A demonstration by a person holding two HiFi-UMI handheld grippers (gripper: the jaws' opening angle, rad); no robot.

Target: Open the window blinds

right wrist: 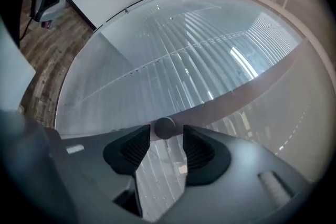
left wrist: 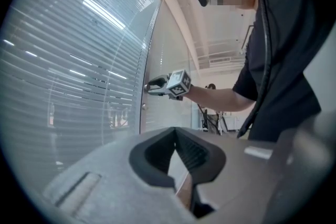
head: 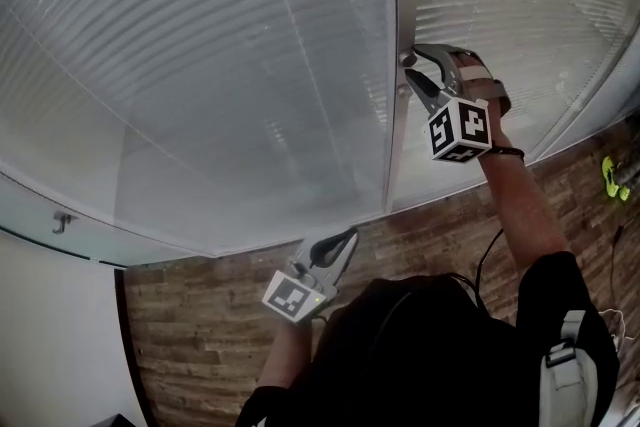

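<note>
Left gripper (head: 350,235): clenched, empty; I hold it low by my body as a spare. Blinds (head: 200,65): ahead behind glass, slats look closed. Right gripper (head: 410,65): released, jaws straddling the knob (right wrist: 164,127) on the frame post (head: 398,145) without pressing it, probably positioned to re-grip and turn

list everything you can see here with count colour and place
blinds: two panels, white, either side of the post
post: one, grey, upright
knob: one, dark grey, on the post
floor: one, brown wood, below the blinds
wall: one, white, lower left
small object: one, yellow-green, floor far right, unidentifiable
right gripper: one, grey, jaws apart around the knob
left gripper: one, grey, low centre, jaws together, empty
person: one, dark top, bottom centre
</note>
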